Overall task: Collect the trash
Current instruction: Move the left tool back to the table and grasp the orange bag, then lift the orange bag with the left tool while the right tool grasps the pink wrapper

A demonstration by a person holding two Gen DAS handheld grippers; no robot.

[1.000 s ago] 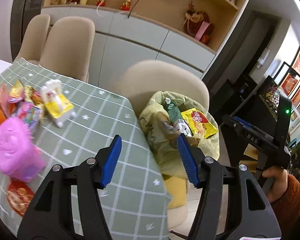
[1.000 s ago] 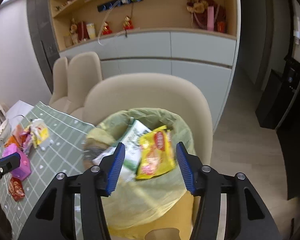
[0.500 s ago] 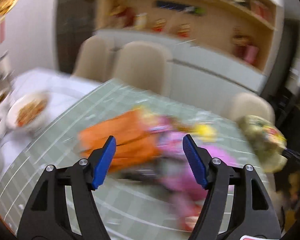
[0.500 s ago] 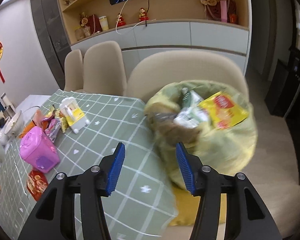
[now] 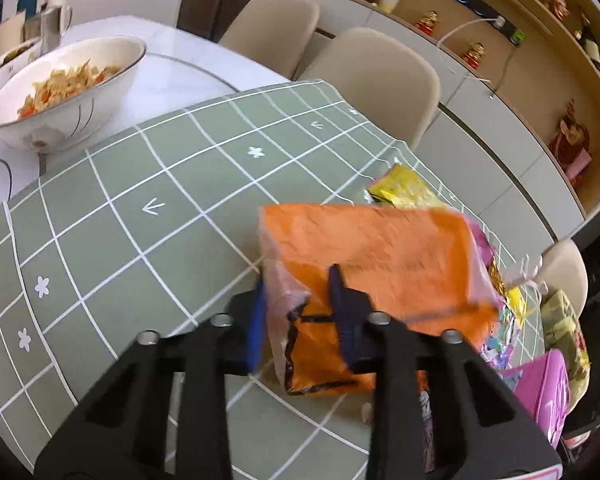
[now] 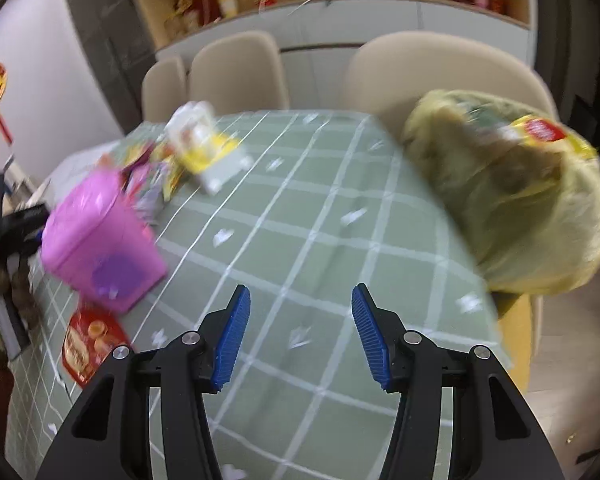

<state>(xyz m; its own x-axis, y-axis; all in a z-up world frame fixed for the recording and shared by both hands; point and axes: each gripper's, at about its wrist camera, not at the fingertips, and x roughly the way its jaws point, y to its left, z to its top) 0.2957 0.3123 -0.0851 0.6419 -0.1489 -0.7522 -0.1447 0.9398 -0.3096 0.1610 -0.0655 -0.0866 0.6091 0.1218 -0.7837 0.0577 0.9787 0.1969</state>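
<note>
Pinching the near corner of the crinkly orange plastic wrapper [image 5: 374, 264] low in frame, the left tongs [image 5: 298, 320] are picking up; right tongs [image 6: 298, 338] are gaping, empty. Next: carrying it to the yellow-green trash bag [image 6: 540, 216], right.

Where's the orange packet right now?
In the left wrist view, the orange packet sits right of centre over the green checked tablecloth, its near corner pinched in the left gripper, with a yellow wrapper just behind.

left wrist view close over the green tablecloth [image 5: 140, 184], right wrist view higher, both sharing the pink box [image 6: 100, 240]
</note>
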